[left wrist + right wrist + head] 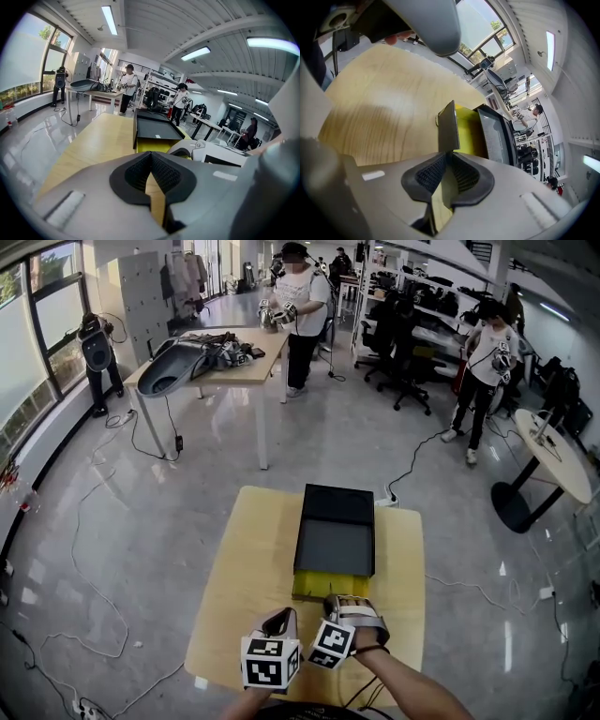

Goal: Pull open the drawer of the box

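A black box lies on the wooden table, and its yellow drawer sticks out a little at the near end. My right gripper is at that end. In the right gripper view the gripper is shut on the drawer's dark front panel, with the yellow drawer behind it. My left gripper hovers over the table just left of the drawer, touching nothing. In its own view it is shut and empty, and the box lies ahead.
The table's near edge is close under both grippers. Beyond it are a second table piled with gear, cables across the shiny floor, office chairs, a round table at the right and several people standing far off.
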